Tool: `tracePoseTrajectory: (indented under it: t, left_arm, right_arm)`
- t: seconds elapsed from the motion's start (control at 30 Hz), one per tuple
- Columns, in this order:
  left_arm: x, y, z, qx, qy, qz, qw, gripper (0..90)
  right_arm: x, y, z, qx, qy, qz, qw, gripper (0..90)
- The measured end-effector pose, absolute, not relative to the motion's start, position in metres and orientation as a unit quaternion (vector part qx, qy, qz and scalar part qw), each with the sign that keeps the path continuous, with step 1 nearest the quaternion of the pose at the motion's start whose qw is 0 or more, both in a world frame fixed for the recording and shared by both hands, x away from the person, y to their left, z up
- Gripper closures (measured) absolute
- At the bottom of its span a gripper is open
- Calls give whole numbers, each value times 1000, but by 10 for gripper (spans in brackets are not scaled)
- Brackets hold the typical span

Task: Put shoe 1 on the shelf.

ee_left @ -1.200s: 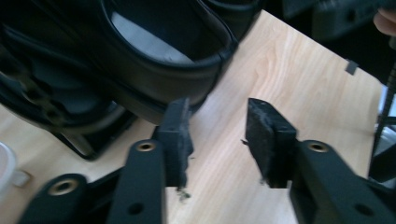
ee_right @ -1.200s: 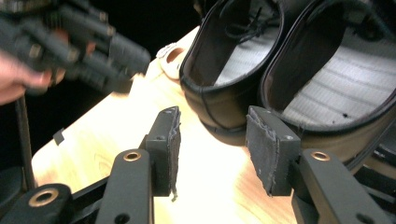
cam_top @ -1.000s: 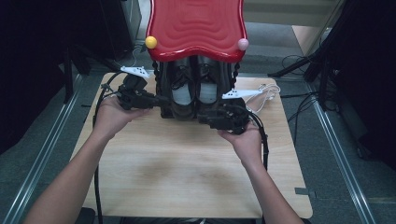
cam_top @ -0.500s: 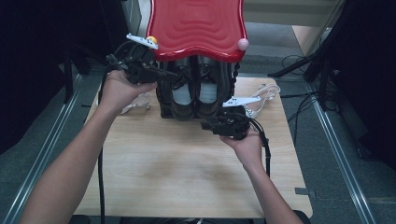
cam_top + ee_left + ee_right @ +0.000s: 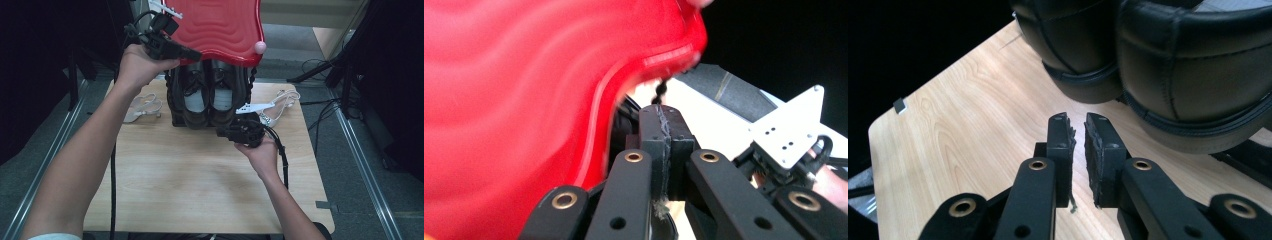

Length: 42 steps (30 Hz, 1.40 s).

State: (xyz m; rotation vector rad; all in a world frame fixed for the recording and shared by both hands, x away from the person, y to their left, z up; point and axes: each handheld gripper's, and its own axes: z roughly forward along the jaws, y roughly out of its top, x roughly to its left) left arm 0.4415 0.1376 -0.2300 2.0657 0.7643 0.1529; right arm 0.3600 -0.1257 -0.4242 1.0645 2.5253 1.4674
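- While the left gripper (image 5: 192,53) sits in the upper left of the high view, raised against the left edge of the red wavy top (image 5: 220,25), its jaws are pressed together with nothing between them, as the left gripper view (image 5: 661,145) confirms.
- Red wavy top: fills the left half of the left gripper view (image 5: 514,110), just beside the closed jaws.
- Right gripper (image 5: 225,133): centre of the high view, low over the wooden table (image 5: 200,185), pointing at the toes of the black shoes (image 5: 207,100).
- Right gripper view (image 5: 1079,135): jaws stand a narrow slit apart, gripping nothing; the black shoes (image 5: 1158,65) occupy the upper right, near the fingertips but not touching.
- Black shoes: side by side under the red top, upper centre of the high view.
- White sandals: one (image 5: 142,107) left of the shoes, one (image 5: 277,102) right.
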Motion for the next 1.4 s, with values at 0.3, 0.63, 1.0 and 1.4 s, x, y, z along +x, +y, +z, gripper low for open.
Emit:
tracePoseTrajectory:
  t: [0.3,0.63,1.0,1.4]
  left_arm:
    - [463,119,-217,834,310,86,448,900]
    - [481,117,-229,835,322,92,437,900]
    - [487,115,-232,837,328,95,428,900]
    - [487,114,-233,836,330,99,426,900]
  right_arm:
    - [372,-126,-428,349,800,488,12,900]
    - [384,-128,-433,366,791,491,-1,900]
    - [391,-126,-429,369,794,484,0,900]
    - [397,-126,-427,376,785,491,5,900]
